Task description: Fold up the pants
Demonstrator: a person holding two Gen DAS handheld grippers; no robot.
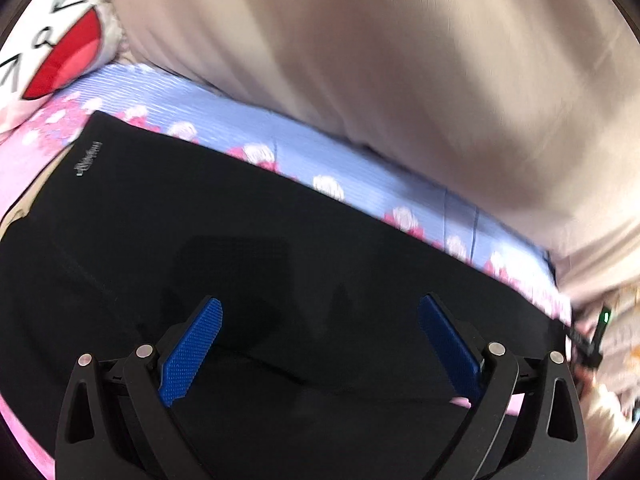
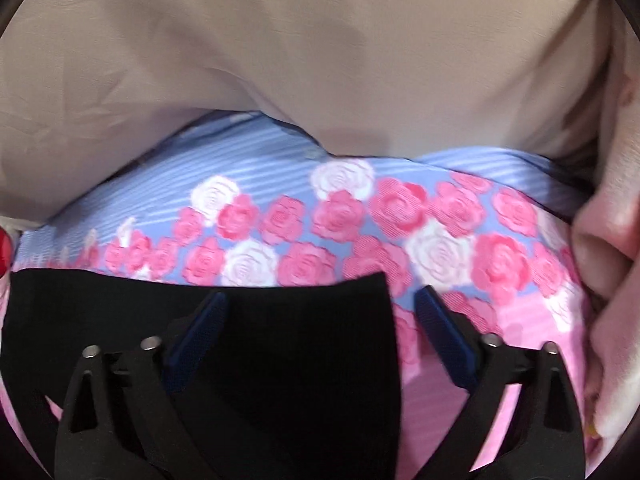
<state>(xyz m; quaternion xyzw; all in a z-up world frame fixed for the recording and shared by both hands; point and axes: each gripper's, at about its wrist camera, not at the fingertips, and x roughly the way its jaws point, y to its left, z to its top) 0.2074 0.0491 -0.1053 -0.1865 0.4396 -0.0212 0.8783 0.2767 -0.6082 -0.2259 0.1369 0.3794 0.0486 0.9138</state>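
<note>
Black pants (image 1: 248, 232) lie flat on a bedsheet printed with roses; a small pale logo shows near their upper left corner. My left gripper (image 1: 320, 308) hangs over the middle of the dark cloth, its blue pads (image 1: 192, 352) wide apart and nothing between them. In the right wrist view the pants (image 2: 260, 340) end in a corner at centre. My right gripper (image 2: 320, 300) stands open astride that right edge: the left pad (image 2: 200, 332) is over the black cloth, the right pad (image 2: 444, 336) over the pink sheet. No pad presses the fabric.
A beige quilt or pillow (image 1: 380, 60) (image 2: 300, 48) bulges across the far side of the sheet (image 2: 360, 216). A white cushion with a red mouth print (image 1: 60, 48) lies at the far left. Pale bedding folds (image 2: 612, 240) rise at the right.
</note>
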